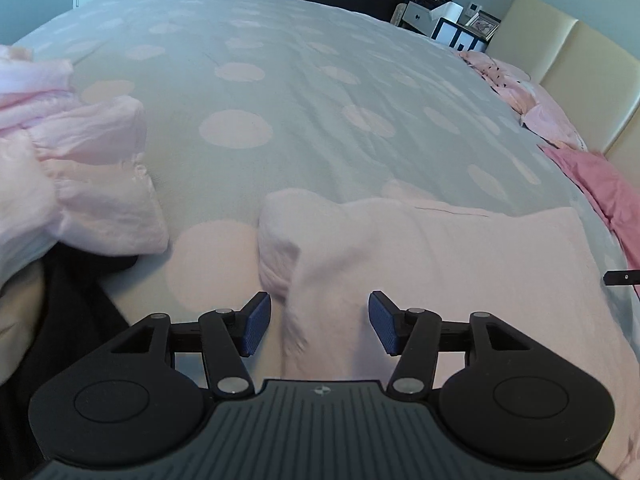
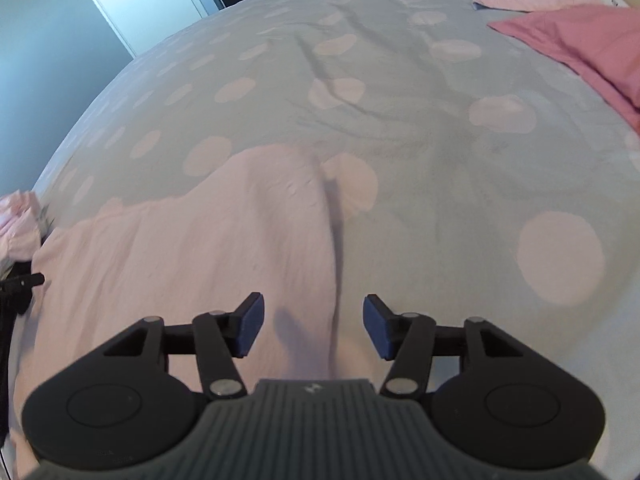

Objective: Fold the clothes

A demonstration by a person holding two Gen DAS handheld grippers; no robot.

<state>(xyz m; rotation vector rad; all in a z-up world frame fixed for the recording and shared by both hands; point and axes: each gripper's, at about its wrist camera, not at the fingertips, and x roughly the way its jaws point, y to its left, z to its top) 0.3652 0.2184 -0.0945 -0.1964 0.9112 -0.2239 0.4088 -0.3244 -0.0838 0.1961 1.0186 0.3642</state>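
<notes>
Spreading across both of my views is a grey bedspread (image 1: 304,92) dotted with large pale pink circles, covering a wide bed. Behind it, I am seeing a cream padded headboard (image 1: 560,60) at the right of the left view and a white door (image 2: 132,4) at the top left of the right view. Lying flat on the bedspread just under my tools is a pale pink garment (image 1: 460,272), the piece I am folding, its bunched edges sitting beneath each camera. A crumpled heap of light pink clothes (image 1: 68,168) is resting at the far left, and a darker pink cloth (image 2: 580,44) is lying near the headboard side. My left gripper (image 1: 318,326) is hovering with its blue pads spread apart, clamping nothing. My right gripper (image 2: 314,326) is likewise gaping, with only fabric below it.
</notes>
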